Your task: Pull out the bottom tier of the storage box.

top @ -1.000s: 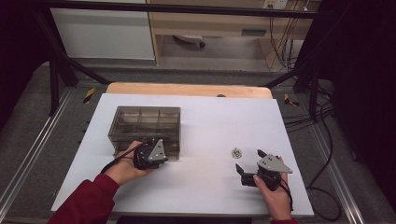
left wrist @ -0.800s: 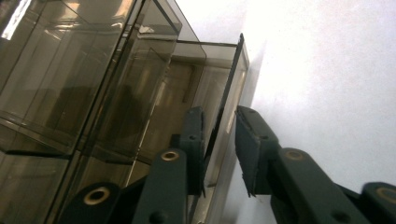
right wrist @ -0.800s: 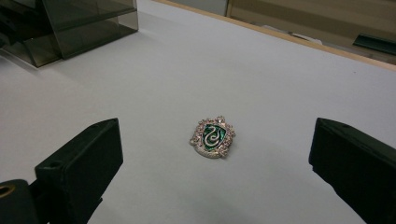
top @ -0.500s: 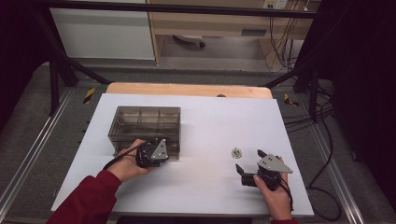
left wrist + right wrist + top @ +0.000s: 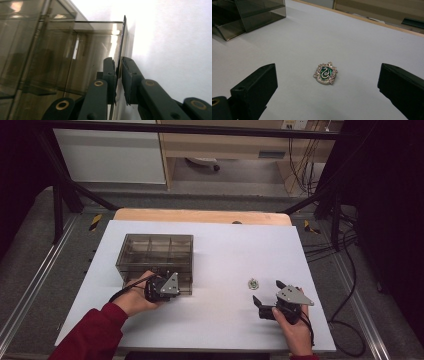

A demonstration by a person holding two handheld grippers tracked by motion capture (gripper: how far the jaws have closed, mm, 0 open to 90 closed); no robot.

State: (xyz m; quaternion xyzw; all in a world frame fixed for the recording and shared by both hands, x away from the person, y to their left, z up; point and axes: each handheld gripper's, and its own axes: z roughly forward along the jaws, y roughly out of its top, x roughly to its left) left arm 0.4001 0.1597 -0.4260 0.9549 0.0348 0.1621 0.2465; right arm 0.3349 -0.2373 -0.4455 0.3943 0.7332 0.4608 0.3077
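A smoked clear plastic box with several compartments stands on the left of the white table. My left gripper is at the box's near right corner. In the left gripper view its jaws straddle a thin upright panel edge of the box. They have just been closing on it, and a sliver of gap still shows. A small green and silver crest brooch lies on the right of the table. My right gripper rests just behind it, wide open, with the brooch lying between the jaws, untouched.
The table's wooden far edge borders a grey floor with cables at the far right. Metal rails run along both sides. A red sleeve comes in at the lower left.
None of the high view frames shows either hand shifting; the box and brooch stay where they were.
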